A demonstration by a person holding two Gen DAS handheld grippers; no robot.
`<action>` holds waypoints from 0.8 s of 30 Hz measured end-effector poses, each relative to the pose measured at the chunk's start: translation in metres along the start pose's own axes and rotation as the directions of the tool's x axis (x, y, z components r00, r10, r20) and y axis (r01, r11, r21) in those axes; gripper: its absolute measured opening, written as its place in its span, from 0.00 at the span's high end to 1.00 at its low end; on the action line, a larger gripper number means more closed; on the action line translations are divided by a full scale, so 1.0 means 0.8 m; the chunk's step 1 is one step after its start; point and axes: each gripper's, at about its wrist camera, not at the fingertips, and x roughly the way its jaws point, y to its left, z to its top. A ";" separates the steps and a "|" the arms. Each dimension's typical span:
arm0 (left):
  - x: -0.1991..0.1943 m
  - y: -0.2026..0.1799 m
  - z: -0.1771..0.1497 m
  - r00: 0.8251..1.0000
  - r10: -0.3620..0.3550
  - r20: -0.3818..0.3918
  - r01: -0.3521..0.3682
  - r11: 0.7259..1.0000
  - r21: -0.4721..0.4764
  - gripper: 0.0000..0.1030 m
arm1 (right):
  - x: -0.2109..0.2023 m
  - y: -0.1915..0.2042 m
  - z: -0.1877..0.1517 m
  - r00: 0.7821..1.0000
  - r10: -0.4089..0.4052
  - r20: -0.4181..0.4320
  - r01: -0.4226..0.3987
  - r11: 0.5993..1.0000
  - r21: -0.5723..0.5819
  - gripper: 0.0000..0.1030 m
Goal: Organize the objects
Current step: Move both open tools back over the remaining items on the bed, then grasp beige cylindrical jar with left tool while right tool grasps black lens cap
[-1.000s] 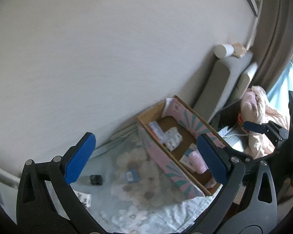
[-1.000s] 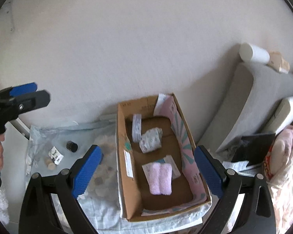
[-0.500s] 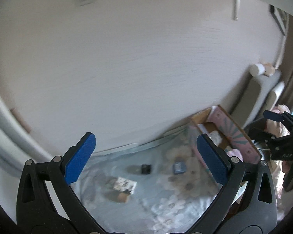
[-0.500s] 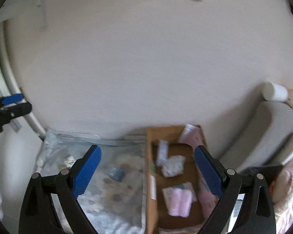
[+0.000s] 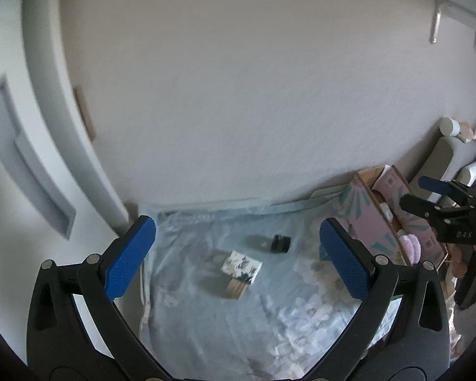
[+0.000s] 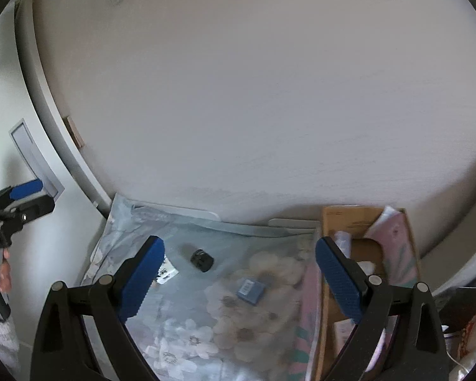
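Three loose items noted on the floral bedsheet [image 6: 187, 339]: small black cap-like cylinder [image 6: 201, 259], blue square packet [image 6: 250, 291], patterned card on a wooden block [image 5: 240, 270]. Cardboard box [image 6: 334, 222] at right against the wall, already holding folded items.

Left gripper [image 5: 234, 254] spread wide, nothing between the jaws; right gripper [image 6: 238, 277] likewise released and empty, above the sheet.

Judged step: approach to a pick. Advisable: choose one item per gripper, centre jaws over it, descend straight, close across the short side.

Black cylinder lay on its side, long axis running far-left to near-right in the right wrist view. Blue packet lay flat, corners diagonal. Block's long axis hard to settle through blur.
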 end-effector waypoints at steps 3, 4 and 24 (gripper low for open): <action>0.012 0.015 -0.019 1.000 -0.008 -0.015 0.007 1.000 -0.028 0.00 | 0.024 0.009 -0.005 1.000 0.007 -0.026 -0.008 1.000 -0.009 0.08; 0.018 0.019 -0.026 1.000 -0.010 -0.022 0.009 0.999 -0.036 0.00 | 0.033 0.014 -0.007 0.999 0.006 -0.034 -0.007 1.000 -0.017 0.08; 0.172 0.029 -0.169 0.980 -0.092 -0.178 0.087 0.996 -0.033 0.22 | 0.202 0.067 -0.085 0.992 -0.008 -0.124 -0.004 0.995 -0.096 0.18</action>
